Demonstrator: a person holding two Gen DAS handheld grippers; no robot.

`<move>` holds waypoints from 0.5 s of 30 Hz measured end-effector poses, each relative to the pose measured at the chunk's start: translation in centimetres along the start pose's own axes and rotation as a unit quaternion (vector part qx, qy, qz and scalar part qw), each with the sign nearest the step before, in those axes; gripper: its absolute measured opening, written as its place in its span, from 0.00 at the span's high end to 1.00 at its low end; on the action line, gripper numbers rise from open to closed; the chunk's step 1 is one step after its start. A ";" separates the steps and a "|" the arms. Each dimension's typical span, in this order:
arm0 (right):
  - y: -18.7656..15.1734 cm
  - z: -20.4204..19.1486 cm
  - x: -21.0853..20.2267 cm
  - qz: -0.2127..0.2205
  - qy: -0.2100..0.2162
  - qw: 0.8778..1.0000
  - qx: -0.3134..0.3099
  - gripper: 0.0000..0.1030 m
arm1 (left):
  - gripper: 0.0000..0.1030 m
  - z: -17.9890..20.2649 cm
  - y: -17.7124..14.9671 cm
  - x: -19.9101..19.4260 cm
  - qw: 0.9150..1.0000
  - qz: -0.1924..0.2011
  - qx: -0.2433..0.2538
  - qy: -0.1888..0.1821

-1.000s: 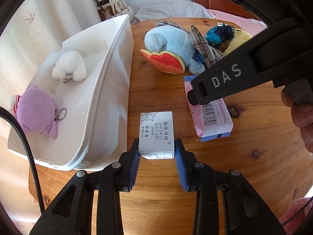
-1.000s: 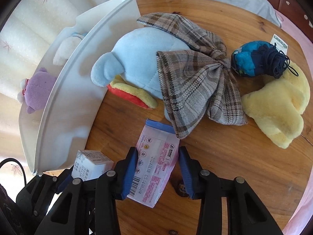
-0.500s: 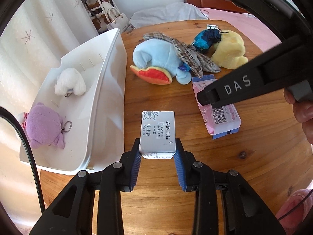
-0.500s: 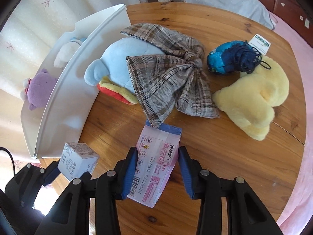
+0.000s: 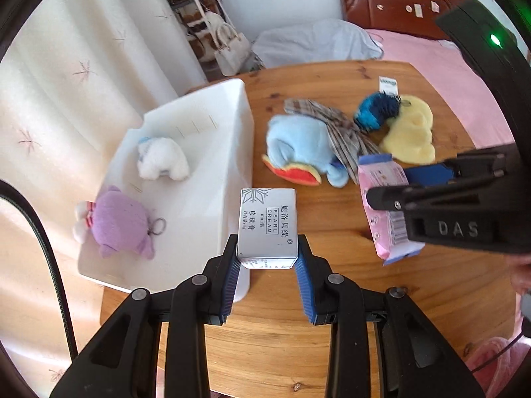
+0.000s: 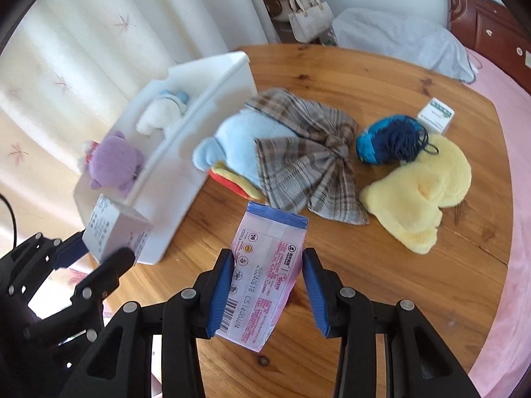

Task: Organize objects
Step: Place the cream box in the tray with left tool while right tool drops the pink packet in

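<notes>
Your left gripper (image 5: 267, 258) is clamped on the box (image 5: 268, 224), both blue pads flat against its sides, label facing up. The box hangs clear of the table (image 5: 332, 348), just right of the bin's near corner. Your right gripper (image 6: 268, 277) is closed on the pink pack (image 6: 264, 275); its left pad presses the wrapper, the right pad sits at the wrapper's edge, and the far end sticks out beyond the fingertips. That pack is also off the wood, near the middle of the table's near half.

The white bin (image 5: 244, 139) stands at the left of the table and already holds a white plush (image 5: 162, 159) and a purple plush (image 5: 119, 222). The blue plush (image 6: 232, 146) under a plaid cloth (image 6: 298, 165), the yarn ball (image 6: 388, 139), the yellow plush (image 6: 421, 192) and a small carton (image 6: 434, 116) at the far right remain on the table.

Judgement: you are in the carry step, both items picked and neither deposited. Next, take the box left over the bin wall and let go above a bare patch of floor, clear of the purple plush. The pack must follow across the same wall; it is soft and held near one end, so expect sag. Stagger the two drops, since the grippers are close together.
</notes>
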State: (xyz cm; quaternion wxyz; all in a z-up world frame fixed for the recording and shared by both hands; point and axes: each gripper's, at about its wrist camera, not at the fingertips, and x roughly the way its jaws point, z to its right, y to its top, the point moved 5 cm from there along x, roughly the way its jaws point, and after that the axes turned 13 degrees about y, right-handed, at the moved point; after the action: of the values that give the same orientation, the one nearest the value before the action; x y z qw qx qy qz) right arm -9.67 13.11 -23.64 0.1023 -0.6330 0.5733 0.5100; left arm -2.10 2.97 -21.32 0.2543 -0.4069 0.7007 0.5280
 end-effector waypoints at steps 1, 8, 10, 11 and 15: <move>0.4 -0.5 0.6 0.004 0.005 1.000 -0.004 0.58 | 0.66 -0.3 0.5 0.0 1.000 0.003 -0.006 0.002; 1.7 -2.5 -0.4 0.038 0.026 0.998 -0.042 0.58 | 0.66 -2.0 3.3 -0.3 0.999 0.030 -0.031 0.015; 2.0 -3.4 -0.4 0.048 0.032 0.997 -0.052 0.58 | 0.66 -2.5 3.8 -0.4 0.999 0.032 -0.032 0.016; 2.1 -3.6 -0.4 0.050 0.035 0.997 -0.053 0.58 | 0.66 -2.7 4.1 -0.4 0.999 0.033 -0.031 0.017; 2.4 -5.0 -0.2 0.057 0.049 0.996 -0.050 0.58 | 0.66 -3.3 4.9 0.1 0.999 0.039 -0.024 0.007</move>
State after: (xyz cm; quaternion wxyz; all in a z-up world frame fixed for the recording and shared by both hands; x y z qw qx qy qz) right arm -9.01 8.91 -20.11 0.0133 -0.6276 0.5869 0.5113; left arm -6.08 0.36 -17.77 0.2192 -0.3890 0.7046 0.5516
